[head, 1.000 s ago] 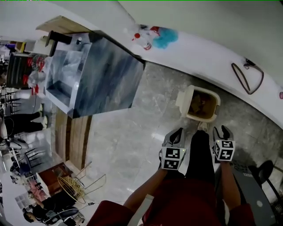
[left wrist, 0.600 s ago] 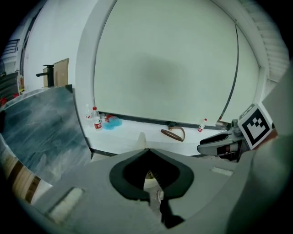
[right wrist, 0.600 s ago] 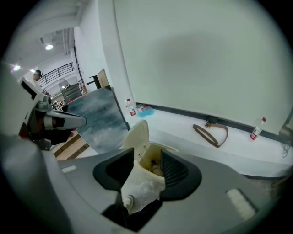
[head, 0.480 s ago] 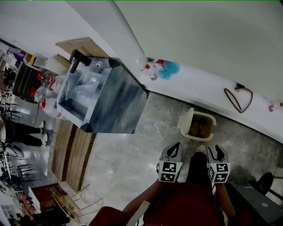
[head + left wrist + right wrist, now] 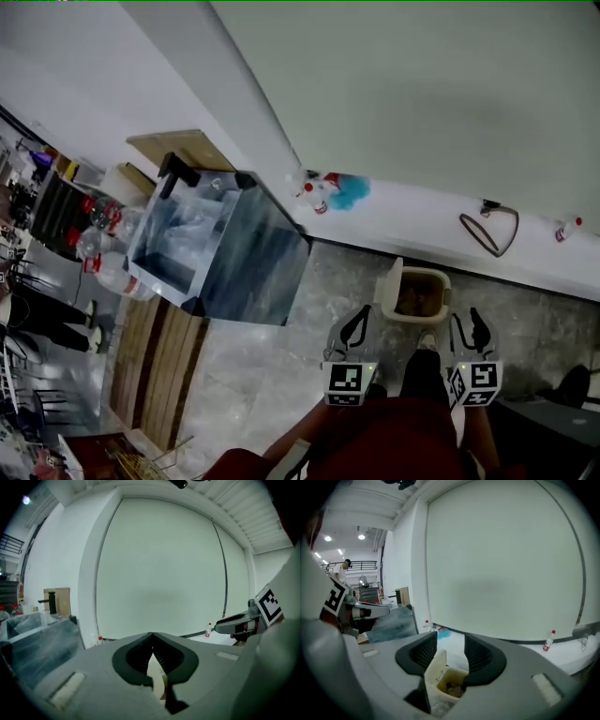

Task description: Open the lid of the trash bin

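In the head view a cream trash bin [image 5: 441, 282] stands on the grey floor by the white ledge, its lid [image 5: 387, 286] raised at its left side and brown waste visible inside. My left gripper [image 5: 356, 322] hangs shut just left of the bin. My right gripper [image 5: 470, 321] hangs open just right of it. A person's dark leg and shoe [image 5: 424, 345] reach to the bin's foot between them. The left gripper view shows the left gripper [image 5: 152, 634] with jaws meeting, a cream sliver of lid [image 5: 156, 674] below. In the right gripper view the right gripper [image 5: 450, 641] frames the open bin [image 5: 451, 684].
A glass-and-steel cabinet [image 5: 220, 253] stands left of the bin, with wooden flooring [image 5: 150, 370] beside it. On the white ledge lie bottles and a blue cloth [image 5: 328, 192], a cable loop [image 5: 489, 232] and a small bottle [image 5: 562, 228]. A black chair base [image 5: 579, 384] is at the right.
The head view has risen and pulled back, so the bin looks smaller and farther. Both grippers keep their places beside the leg. The lid stays raised.
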